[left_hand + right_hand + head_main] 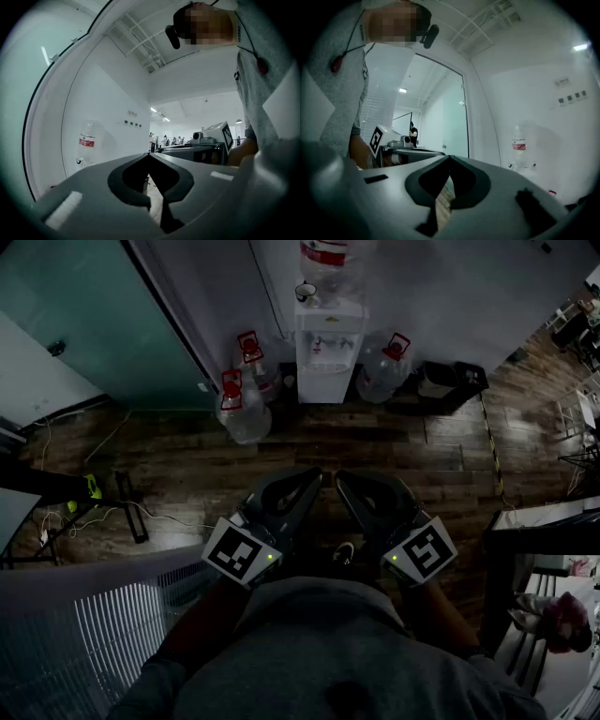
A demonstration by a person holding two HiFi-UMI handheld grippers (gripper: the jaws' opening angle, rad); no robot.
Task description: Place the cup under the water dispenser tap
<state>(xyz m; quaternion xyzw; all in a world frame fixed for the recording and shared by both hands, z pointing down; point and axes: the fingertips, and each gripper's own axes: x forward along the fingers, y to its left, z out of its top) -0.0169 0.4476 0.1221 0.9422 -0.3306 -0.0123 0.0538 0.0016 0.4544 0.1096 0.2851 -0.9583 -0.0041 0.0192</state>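
I note bare wood floor [375, 442] straight in front of the water dispenser [328, 343]: open lane to its front. Left of it, two red-capped jugs [246, 409] block the side; right of it, a third jug [382, 369] and a black bin [439, 381].

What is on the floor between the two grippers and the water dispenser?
Only bare wooden floor, as the head view shows. The big bottles stand beside the water dispenser, off that path.
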